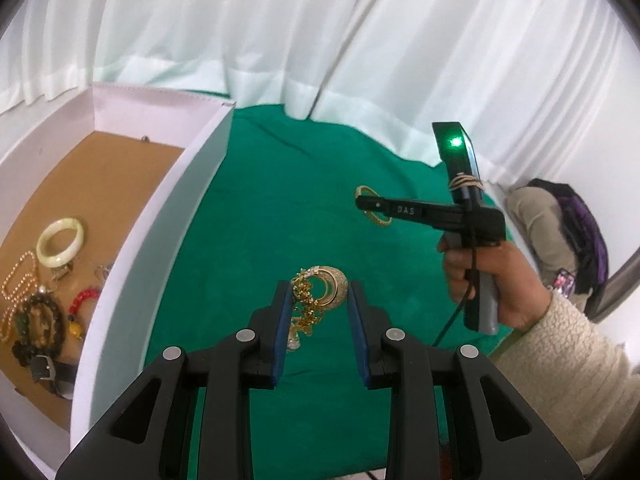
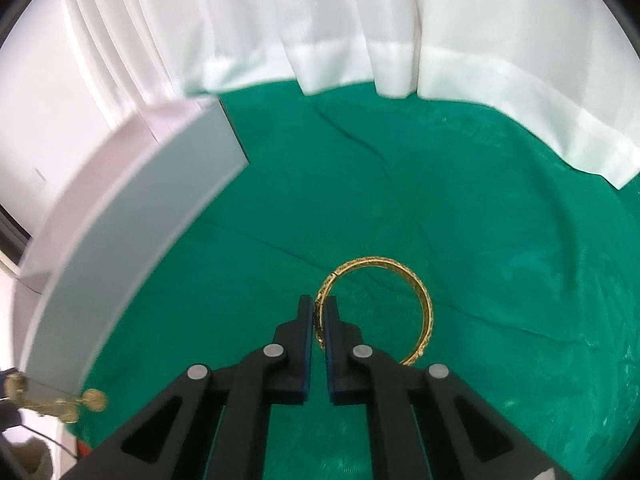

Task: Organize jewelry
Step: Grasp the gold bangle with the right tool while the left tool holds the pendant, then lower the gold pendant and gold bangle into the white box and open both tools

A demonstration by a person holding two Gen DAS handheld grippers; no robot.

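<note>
Lettering reading "DAS" runs in pale capitals along the black finger of the right gripper, seen at middle right of the left wrist view with a green light glowing on the module above it; no other writing can be read.

At the left of that view a white box with a brown floor holds jewelry: a cream bangle, a peach bead strand, a red bead piece, a dark bead bracelet and a black strap with a buckle at the lower left. The box stands on a green cloth, with a white curtain across the top of the frame.

In the right wrist view, low at centre, the right gripper is clamped on the near-left rim of a gold bangle, one pad inside the ring and one outside; whether the ring touches the cloth cannot be told.

At lower centre of the left wrist view the left gripper stands partly apart, with a tangle of gold chain jewelry between its blue pads, hanging against the left pad. Whether both pads press on it cannot be told.

A hand in a cream fleece sleeve holds the right gripper's handle.
</note>
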